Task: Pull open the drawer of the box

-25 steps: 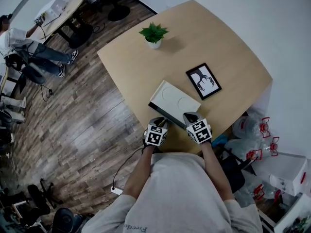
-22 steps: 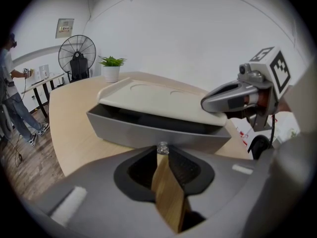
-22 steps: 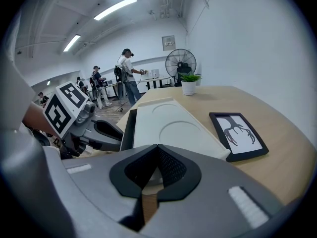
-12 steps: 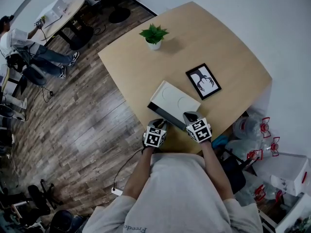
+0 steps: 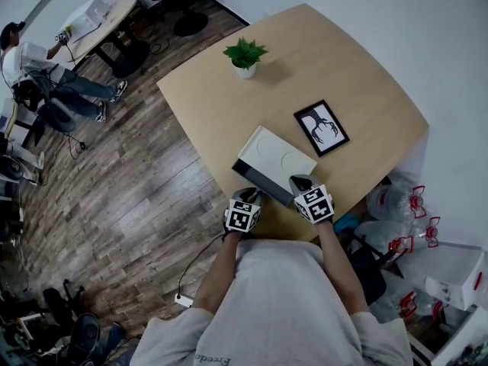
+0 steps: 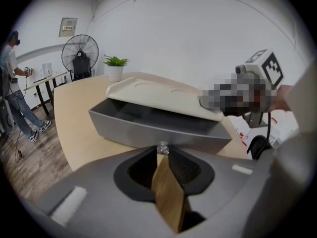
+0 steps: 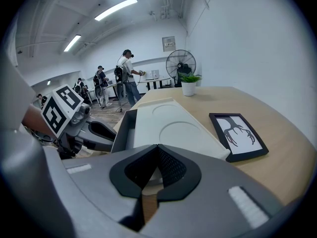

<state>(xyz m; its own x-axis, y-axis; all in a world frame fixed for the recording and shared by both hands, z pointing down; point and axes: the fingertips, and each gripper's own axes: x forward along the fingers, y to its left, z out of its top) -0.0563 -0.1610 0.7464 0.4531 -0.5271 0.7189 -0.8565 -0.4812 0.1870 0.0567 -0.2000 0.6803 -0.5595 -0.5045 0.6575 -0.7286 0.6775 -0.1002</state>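
room: wood-plank floor (image 5: 130, 181) and a white wall (image 5: 427, 21); people (image 5: 30, 67) stand by a desk (image 5: 99, 14) at the far left.
table: pale wood table (image 5: 343, 59); a potted plant (image 5: 244, 54) stands on its far side, and a framed picture (image 5: 321, 128) lies just right of the box.
box: the white box (image 5: 278, 152) lies at the table's near edge.
drawer: the grey drawer (image 6: 148, 130) stands partly out of the box toward the near left, its inside showing under the white top.
left gripper: the left gripper (image 6: 162, 152) has its jaws pinched together on the small clear knob (image 6: 162, 147) at the drawer's front, right at the jaw tips.
right gripper: the right gripper (image 7: 157, 150) has its jaws closed with nothing between them, tips at the near right end of the box's top, seemingly touching it.
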